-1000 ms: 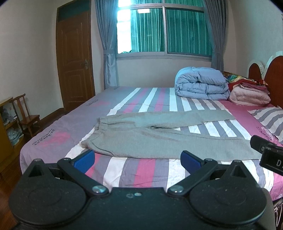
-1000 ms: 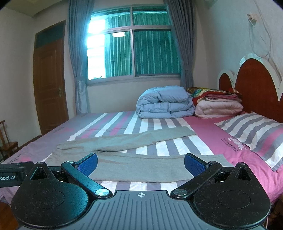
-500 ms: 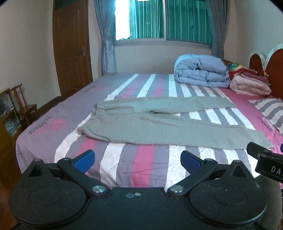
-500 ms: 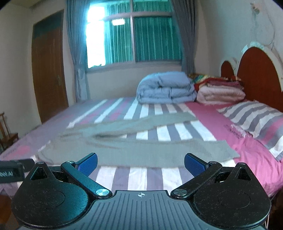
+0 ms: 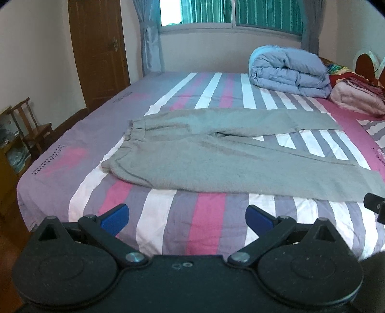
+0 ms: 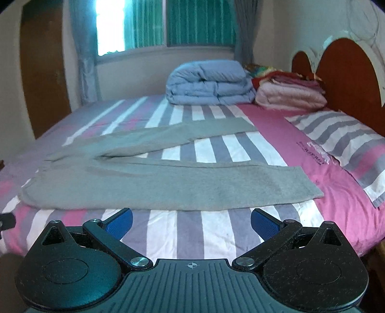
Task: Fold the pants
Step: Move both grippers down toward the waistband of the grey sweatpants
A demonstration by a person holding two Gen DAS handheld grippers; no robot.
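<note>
Here the grey pants (image 5: 216, 154) lie unfolded on the striped bed (image 5: 168, 216), which serves as the landmark for everything below. Off the bed's left side stand a small wooden chair (image 5: 31, 125) and, further back, a brown door (image 5: 98, 48). On the bed, the waistband (image 5: 134, 130) of the pants is toward the left edge, and the two legs run rightward, spread apart in a V with bare striped sheet showing between them. The near leg (image 6: 192, 185) lies along the front part of the bed, its cuff reaching the pink area of the sheet; the far leg (image 6: 187, 132) angles toward the back of the bed. The left gripper (image 5: 187, 215) hovers over the bed's front edge, just short of the near leg, its blue pads (image 5: 114, 215) spread wide apart and holding nothing. The right gripper (image 6: 191, 221) hovers likewise over the front edge, further toward the cuff end, its blue pads (image 6: 263, 222) also spread wide and empty; neither gripper touches the fabric. At the back of the bed, right of centre, sits a folded blue quilt (image 6: 209, 81), touching a stack of pink and red folded bedding (image 6: 288, 94) beside it. On the bed's right side lies a striped pillow (image 6: 346, 142), and behind it rises the red-brown wooden headboard (image 6: 344, 77). Beyond the bed's far edge is a window with green curtains (image 6: 197, 21).
</note>
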